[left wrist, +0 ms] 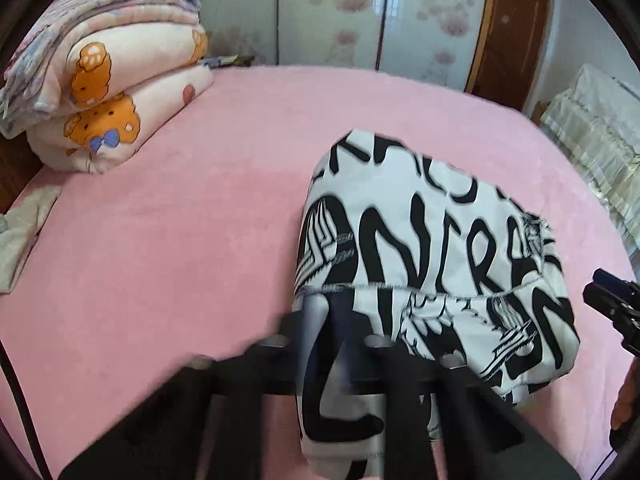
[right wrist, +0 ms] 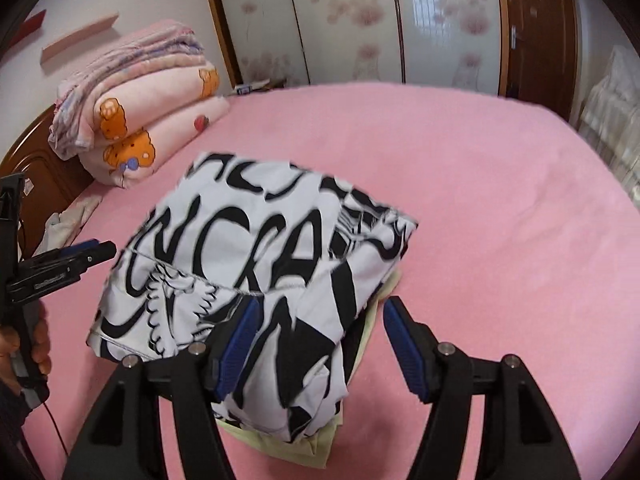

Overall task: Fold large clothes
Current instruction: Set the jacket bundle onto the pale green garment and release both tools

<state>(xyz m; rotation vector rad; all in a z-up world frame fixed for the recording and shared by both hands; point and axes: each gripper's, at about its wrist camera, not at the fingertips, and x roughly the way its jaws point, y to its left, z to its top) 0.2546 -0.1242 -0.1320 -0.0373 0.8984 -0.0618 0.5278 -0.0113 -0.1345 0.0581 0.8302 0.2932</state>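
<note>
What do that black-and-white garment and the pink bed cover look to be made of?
Garment: probably a thin, smooth woven or synthetic fabric with a faint sheen; it folds softly, and the lettering looks printed. Bed cover: seemingly plush fleece, matte and fuzzy, with mottled nap.

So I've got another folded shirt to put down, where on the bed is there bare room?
Bare pink bed lies right of the black-and-white garment, toward the wardrobe doors. Another patch sits between the garment and the stacked blankets. The headboard corner is crowded.
</note>
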